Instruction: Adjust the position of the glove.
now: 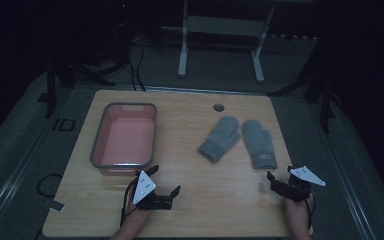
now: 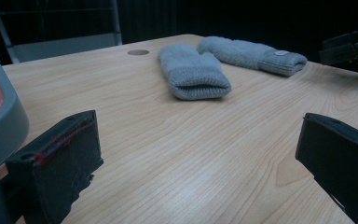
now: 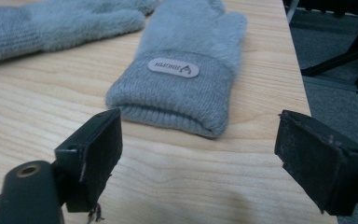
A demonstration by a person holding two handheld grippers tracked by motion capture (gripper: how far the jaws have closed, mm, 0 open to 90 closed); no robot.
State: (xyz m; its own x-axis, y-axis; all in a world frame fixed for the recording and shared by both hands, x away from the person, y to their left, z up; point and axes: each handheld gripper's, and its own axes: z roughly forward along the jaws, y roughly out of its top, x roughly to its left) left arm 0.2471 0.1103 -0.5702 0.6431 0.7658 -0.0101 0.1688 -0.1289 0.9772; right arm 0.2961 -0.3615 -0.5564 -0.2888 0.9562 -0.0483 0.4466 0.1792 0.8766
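The right gripper [image 3: 196,154] has its jaws spread wide, with the labelled mitten [image 3: 186,70] lying flat on the surface [image 3: 177,186] just ahead between them; soft, light, limp knit, best pinched at the thick ribbed cuff; the left gripper [image 2: 196,158] is also wide open, with the other mitten [image 2: 193,70] well ahead.

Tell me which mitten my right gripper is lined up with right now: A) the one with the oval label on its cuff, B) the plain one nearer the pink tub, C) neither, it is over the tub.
A: in the right gripper view the open right gripper faces the cuff of the labelled mitten, the plain mitten lying off to one side; the high view agrees, with the pink tub far over by the left gripper.
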